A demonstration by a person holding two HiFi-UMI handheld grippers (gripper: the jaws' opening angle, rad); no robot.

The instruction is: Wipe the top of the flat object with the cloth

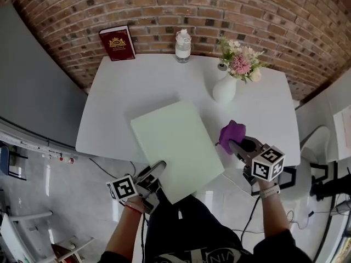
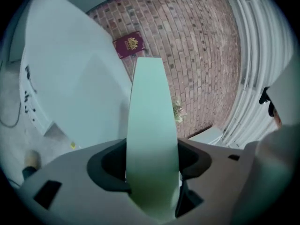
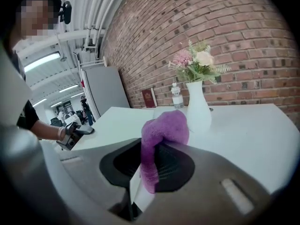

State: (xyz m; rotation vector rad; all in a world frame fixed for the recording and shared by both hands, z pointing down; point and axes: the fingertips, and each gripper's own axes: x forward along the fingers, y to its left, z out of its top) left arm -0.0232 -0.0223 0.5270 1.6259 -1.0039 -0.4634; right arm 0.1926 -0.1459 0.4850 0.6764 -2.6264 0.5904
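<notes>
My left gripper [image 1: 157, 170] is at the near left edge of the pale green board [image 1: 175, 147], where the board hangs out over the front edge of the white table [image 1: 120, 92]. In the left gripper view the board runs straight out between the jaws and fills the whole gap. Both pads sit against it, so I read this gripper as clamped on the board, with the jaws standing wide. The view is rolled, so the tabletop shows as a steep plane on the left.

My right gripper [image 1: 241, 146] sits just off the board's right edge, over the table's near right part. It is pinching the purple cloth [image 1: 231, 133]. In the right gripper view a strip of the cloth comes up from between the closed jaws and bunches into a lump beyond their tips. In the head view the cloth is beside the board, not on its top, and I cannot tell whether it touches the table.

Further back stand a white vase [image 1: 224, 89] of flowers, a water bottle [image 1: 183, 45] and a red book [image 1: 117, 43] leaning at the brick wall.
</notes>
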